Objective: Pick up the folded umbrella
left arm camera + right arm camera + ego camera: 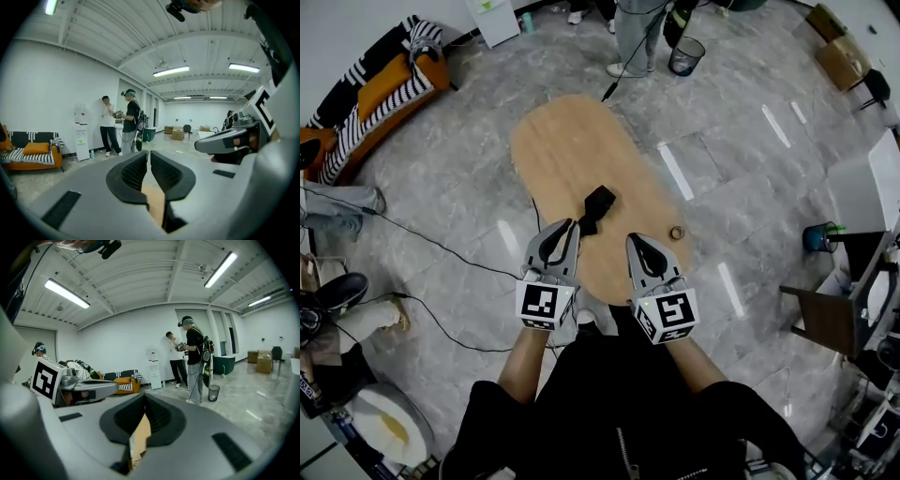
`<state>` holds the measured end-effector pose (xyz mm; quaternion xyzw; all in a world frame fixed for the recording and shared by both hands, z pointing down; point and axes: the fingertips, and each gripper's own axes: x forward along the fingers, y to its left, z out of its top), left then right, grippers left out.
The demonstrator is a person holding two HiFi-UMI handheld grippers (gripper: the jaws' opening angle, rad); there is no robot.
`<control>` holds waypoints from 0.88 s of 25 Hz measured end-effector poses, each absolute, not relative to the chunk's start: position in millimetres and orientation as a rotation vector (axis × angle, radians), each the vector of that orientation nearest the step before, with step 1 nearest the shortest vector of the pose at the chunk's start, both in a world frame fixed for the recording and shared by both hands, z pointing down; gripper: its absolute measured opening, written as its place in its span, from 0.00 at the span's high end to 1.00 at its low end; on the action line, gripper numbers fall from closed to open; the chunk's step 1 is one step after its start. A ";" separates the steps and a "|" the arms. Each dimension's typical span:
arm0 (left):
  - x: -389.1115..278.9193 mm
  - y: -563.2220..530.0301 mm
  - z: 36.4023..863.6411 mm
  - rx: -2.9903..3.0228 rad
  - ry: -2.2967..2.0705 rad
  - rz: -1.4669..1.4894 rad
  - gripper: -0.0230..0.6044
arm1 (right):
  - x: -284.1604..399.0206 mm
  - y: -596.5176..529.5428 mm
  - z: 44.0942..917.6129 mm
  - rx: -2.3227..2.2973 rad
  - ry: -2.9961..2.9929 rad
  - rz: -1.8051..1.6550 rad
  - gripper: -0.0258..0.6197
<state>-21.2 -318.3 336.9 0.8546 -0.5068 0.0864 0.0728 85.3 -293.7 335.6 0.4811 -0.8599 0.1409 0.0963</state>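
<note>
Forearms [525, 361] reach out from a dark top, a claw in each hand over the oval wooden table [567, 131]. Left gripper [569, 225], jaws pressed together on nothing, has the black folded umbrella [597, 208] flat on the tabletop just beside its tip at one o'clock. Right gripper [634, 240], likewise closed and empty, has it at eleven o'clock and a small ring [677, 232] at three. Beyond the table at one o'clock stands a mesh bin [685, 56], contents unclear.
</note>
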 end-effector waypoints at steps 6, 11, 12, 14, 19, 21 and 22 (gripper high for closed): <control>-13.2 -336.8 350.7 2.568 -1.507 0.315 0.82 | 89.6 -312.0 347.5 1.381 -2.559 0.447 0.94; -10.0 -345.9 362.9 2.555 -1.491 0.351 0.72 | 91.6 -320.1 354.2 1.351 -2.566 0.473 0.94; -9.6 -347.0 364.8 2.556 -1.483 0.354 0.71 | 91.7 -320.9 355.9 1.345 -2.566 0.479 0.94; -8.2 -348.6 368.5 2.562 -1.468 0.359 0.63 | 92.7 -321.8 360.3 1.337 -2.561 0.490 0.94; -4.6 -351.1 378.8 2.568 -1.456 0.369 0.50 | 95.6 -321.3 372.6 1.312 -2.549 0.528 0.94; -4.3 -352.3 386.4 2.558 -1.452 0.390 0.47 | 95.1 -320.4 377.1 1.299 -2.547 0.540 0.94; -4.7 -352.9 390.1 2.551 -1.451 0.403 0.46 | 94.2 -319.7 379.2 1.291 -2.546 0.545 0.94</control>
